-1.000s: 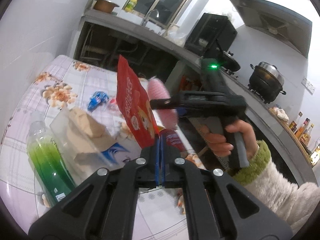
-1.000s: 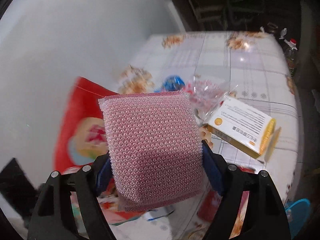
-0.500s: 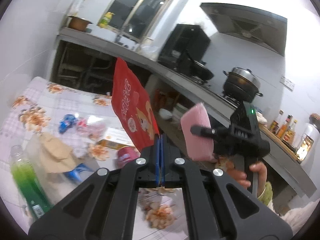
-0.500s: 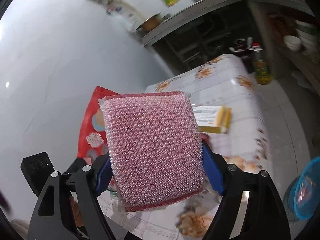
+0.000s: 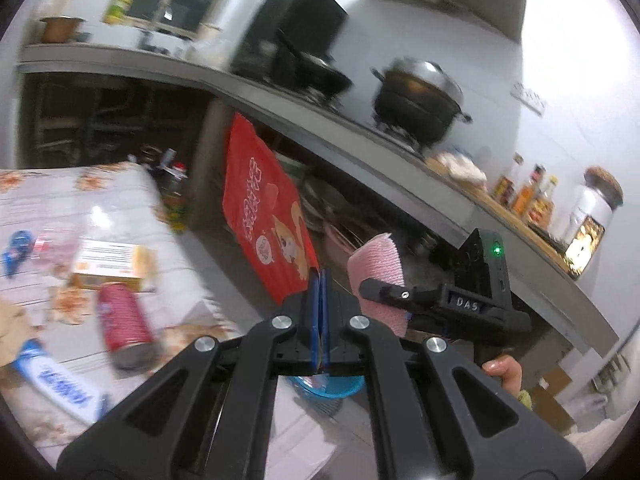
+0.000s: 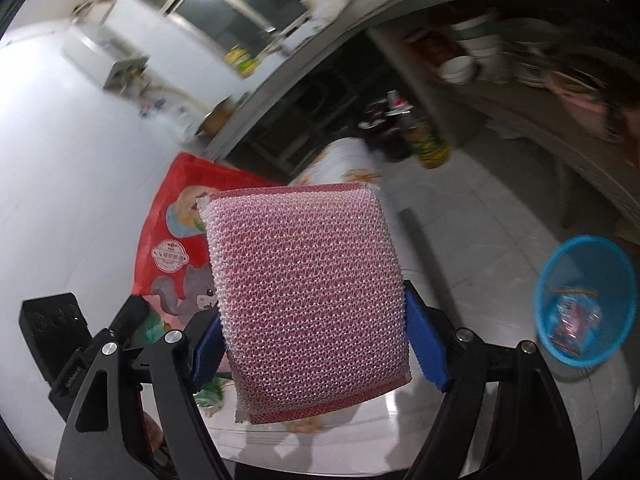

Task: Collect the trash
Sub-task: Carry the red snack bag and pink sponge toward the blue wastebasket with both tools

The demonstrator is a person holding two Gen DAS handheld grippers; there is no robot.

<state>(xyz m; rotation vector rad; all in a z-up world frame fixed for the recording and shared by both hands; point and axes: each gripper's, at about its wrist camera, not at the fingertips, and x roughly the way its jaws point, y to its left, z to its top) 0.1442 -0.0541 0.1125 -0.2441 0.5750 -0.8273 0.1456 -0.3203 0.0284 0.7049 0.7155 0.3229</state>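
Here, left to right: table [image 5: 120, 200] edge drops to bare floor; can [image 5: 124, 330] near that edge. Left gripper [image 5: 319, 280] pinched tight on red bag [image 5: 264, 220], print unreadable. Right gripper [image 6: 314, 328] spread wide, clamping pink sponge [image 6: 308, 296]; body reads "DAS". Blue bin [image 6: 586, 300] on open floor, far right.
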